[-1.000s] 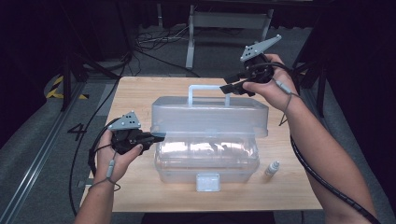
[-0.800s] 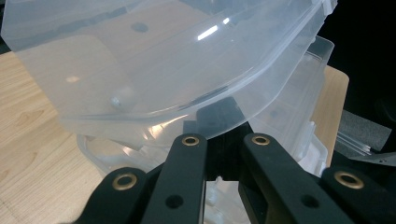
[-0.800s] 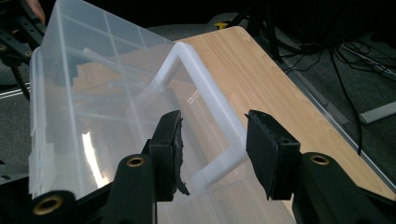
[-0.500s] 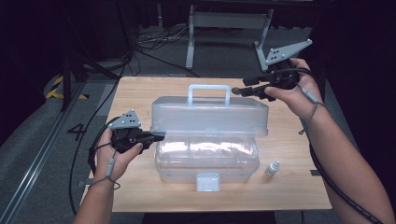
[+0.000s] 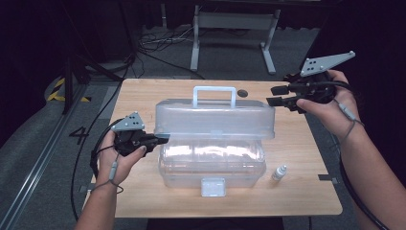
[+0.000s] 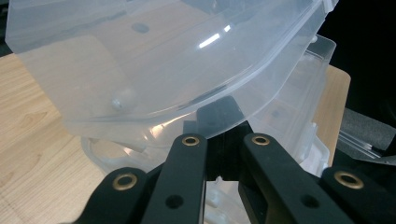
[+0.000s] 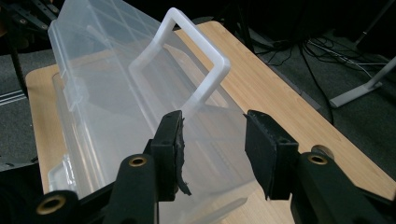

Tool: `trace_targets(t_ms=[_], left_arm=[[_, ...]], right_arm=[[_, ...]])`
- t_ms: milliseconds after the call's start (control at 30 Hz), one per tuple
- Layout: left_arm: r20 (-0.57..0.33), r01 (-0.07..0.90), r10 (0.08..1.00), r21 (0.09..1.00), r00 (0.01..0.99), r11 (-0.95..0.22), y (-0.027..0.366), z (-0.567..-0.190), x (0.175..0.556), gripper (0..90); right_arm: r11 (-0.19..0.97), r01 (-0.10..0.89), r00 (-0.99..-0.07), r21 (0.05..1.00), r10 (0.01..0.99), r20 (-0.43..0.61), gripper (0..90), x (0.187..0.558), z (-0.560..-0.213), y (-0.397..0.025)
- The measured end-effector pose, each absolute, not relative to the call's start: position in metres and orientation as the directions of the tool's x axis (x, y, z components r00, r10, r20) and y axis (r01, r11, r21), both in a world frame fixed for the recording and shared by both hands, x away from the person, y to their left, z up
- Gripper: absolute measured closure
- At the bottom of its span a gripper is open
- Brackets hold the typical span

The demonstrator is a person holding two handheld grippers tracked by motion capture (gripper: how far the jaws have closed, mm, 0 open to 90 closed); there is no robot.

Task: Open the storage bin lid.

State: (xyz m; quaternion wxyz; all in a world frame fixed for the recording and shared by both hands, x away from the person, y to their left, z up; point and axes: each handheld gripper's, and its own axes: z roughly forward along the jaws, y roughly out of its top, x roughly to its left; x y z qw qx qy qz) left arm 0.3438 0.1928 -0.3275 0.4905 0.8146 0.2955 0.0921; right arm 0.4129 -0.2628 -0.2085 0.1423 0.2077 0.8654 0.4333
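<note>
Left claw point(image 5: 160, 139): we see its jaws close together, pinching the left edge of the clear box point(image 5: 213, 143).
Right claw point(image 5: 276, 95): we see it wide open, holding nothing, up past the box's right end.
Box: mid-table, lid point(image 5: 214, 119) up.
Little bottle point(image 5: 279, 172): just right of the box.

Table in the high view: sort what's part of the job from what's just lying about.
In the job:
clear plastic box
its raised lid
left tongs at the box's end
right tongs, open, off it

Lying about:
small bottle
dark round spot
</note>
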Motion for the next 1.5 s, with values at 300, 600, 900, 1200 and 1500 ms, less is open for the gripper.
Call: trace_targets(t_ms=[300,600,900,1200,1500], left_arm=[[-0.136,0.386,0.57,0.856,0.81,-0.344,0.193,-0.323,0.348,89.8],[-0.121,0.375,0.575,0.859,0.809,-0.347,0.192,-0.321,0.35,89.8],[-0.122,0.377,0.576,0.859,0.808,-0.347,0.192,-0.32,0.35,89.8],[-0.126,0.379,0.579,0.861,0.805,-0.339,0.191,-0.32,0.35,89.7],[-0.128,0.381,0.581,0.861,0.804,-0.338,0.191,-0.32,0.35,89.6]], right_arm=[[0.514,0.263,-0.859,0.817,0.51,-0.044,56.2,0.391,-0.217,-0.281],[0.466,0.303,-0.846,0.832,0.533,0.01,53.8,0.371,-0.235,-0.294],[0.447,0.338,-0.829,0.828,0.557,0.038,52.8,0.358,-0.255,-0.299],[0.427,0.371,-0.815,0.825,0.576,0.068,47.0,0.351,-0.28,-0.302],[0.402,0.397,-0.801,0.825,0.59,0.098,43.1,0.347,-0.303,-0.301]])
